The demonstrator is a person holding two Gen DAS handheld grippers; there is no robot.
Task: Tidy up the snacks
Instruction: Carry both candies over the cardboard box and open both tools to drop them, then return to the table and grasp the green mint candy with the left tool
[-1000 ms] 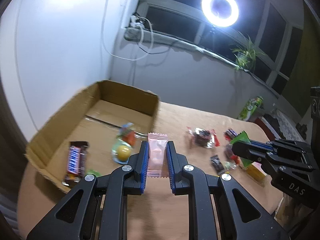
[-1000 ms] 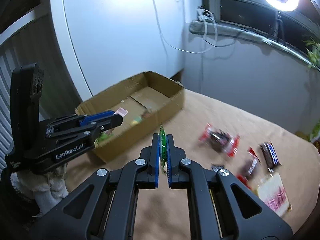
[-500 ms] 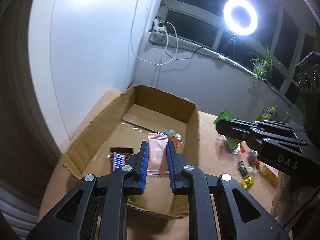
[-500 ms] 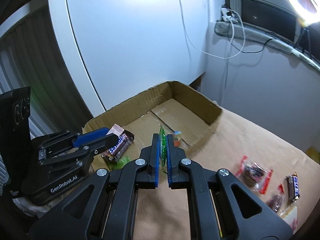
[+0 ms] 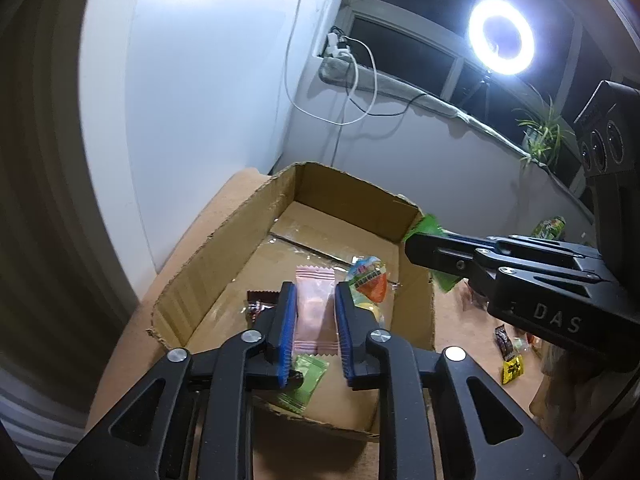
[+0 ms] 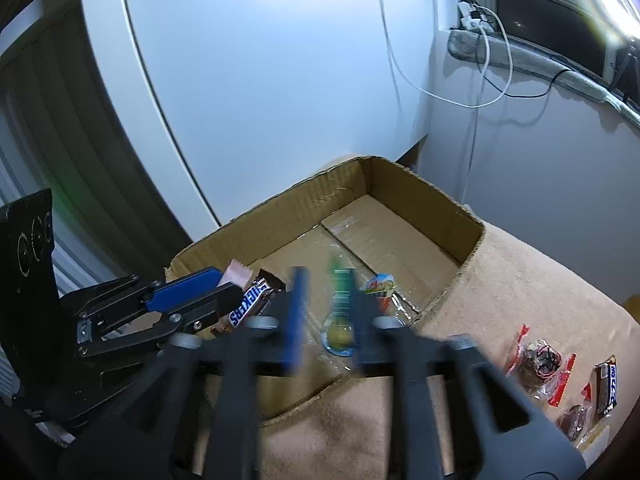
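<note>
Both grippers hang tilted down over the cardboard box [image 5: 224,256]. Left gripper [image 5: 316,326] has its jaws just starting to part, the pink packet [image 5: 314,308] between the blue pads, which look to be touching its sides. Right gripper [image 6: 325,312], blurred, is opening wide; the green packet [image 6: 339,292] stands edge-on in the gap beside the right finger, and whether it touches that pad cannot be told. In the box lie a Snickers bar [image 6: 250,306], a pale green packet [image 5: 306,376] and a clear jelly pack [image 5: 370,280]. On the tan table [image 6: 520,272] right of the box, well apart from it, lie red-ended wrapped sweets [image 6: 538,360], a small bar [image 6: 608,380] and a yellow candy [image 5: 513,369]. In the left view, the right gripper reaches across the box's right wall.
</note>
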